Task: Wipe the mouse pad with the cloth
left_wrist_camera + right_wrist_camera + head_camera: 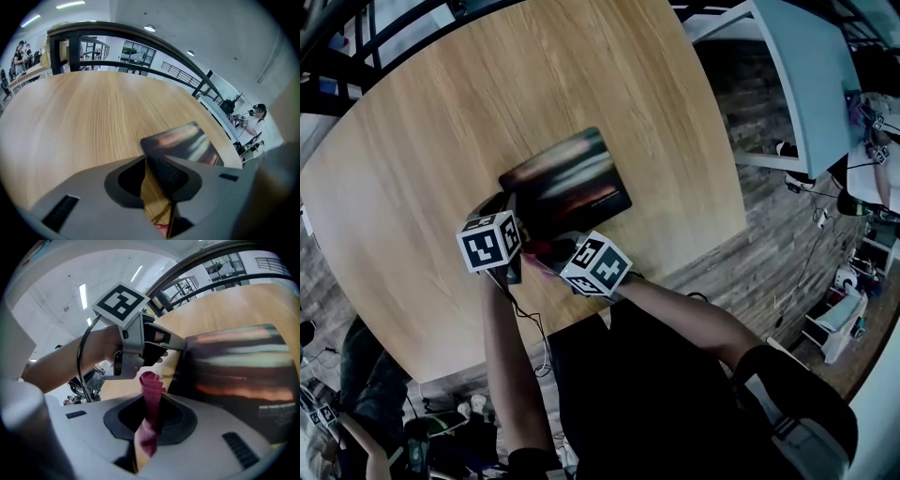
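The dark mouse pad [572, 178] lies on the round wooden table [441, 141], and its near left corner is raised. My left gripper [510, 204] is shut on that corner; in the left gripper view the pad [190, 143] runs edge-on between the jaws of the left gripper [160, 165]. My right gripper [547, 253] sits just below the pad's near edge, shut on a rolled dark-pink cloth [151, 383]. In the right gripper view the cloth sticks up from the right gripper [151, 401], beside the pad [239, 366] and the left gripper [180, 344].
A black cable [534, 333] hangs over the table's near edge. A white desk [811, 75] stands to the right over a wood floor. A person [356, 375] sits at lower left. A dark railing [140, 35] runs behind the table.
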Motion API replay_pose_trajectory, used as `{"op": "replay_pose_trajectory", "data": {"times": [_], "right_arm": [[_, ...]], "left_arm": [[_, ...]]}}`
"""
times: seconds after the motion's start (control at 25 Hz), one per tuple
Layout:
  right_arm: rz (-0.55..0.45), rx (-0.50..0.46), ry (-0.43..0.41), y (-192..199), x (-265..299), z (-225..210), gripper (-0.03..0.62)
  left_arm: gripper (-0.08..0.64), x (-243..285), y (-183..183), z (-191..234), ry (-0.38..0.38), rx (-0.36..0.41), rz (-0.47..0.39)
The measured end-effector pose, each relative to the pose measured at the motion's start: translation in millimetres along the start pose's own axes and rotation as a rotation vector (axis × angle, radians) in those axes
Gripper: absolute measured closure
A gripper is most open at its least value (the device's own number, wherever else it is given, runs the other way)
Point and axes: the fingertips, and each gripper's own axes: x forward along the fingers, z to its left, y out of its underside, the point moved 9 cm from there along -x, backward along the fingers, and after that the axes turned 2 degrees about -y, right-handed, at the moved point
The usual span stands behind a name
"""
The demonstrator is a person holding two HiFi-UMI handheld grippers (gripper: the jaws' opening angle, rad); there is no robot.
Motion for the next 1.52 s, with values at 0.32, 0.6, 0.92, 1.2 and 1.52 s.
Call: {"op": "replay_pose_trajectory", "data": {"times": [0.32, 0.6, 0.92, 1.2, 1.52], "right_arm": [[0.035, 0.009, 0.044, 3, 15, -19, 0.526], [0.026, 0.037, 0.053, 1, 11, -22, 0.526], [0.007, 0.063, 0.074, -2, 3, -34, 0.526], [-0.032, 0.114, 0.103, -6, -20, -56, 0.526], [-0.051, 0.118, 0.142, -5, -39, -73, 0.526]], "left_arm": [[0.495, 1, 0, 0, -0.047, 0.046, 0.026], [0.495, 1, -3, -3, -0.046, 0.109, 0.062], [0.492, 2, -3, -4, -0.062, 0.136, 0.071], [0.492, 0, -5, -5, -0.072, 0.133, 0.069], [0.489, -1, -3, -3, -0.075, 0.127, 0.050]]}}
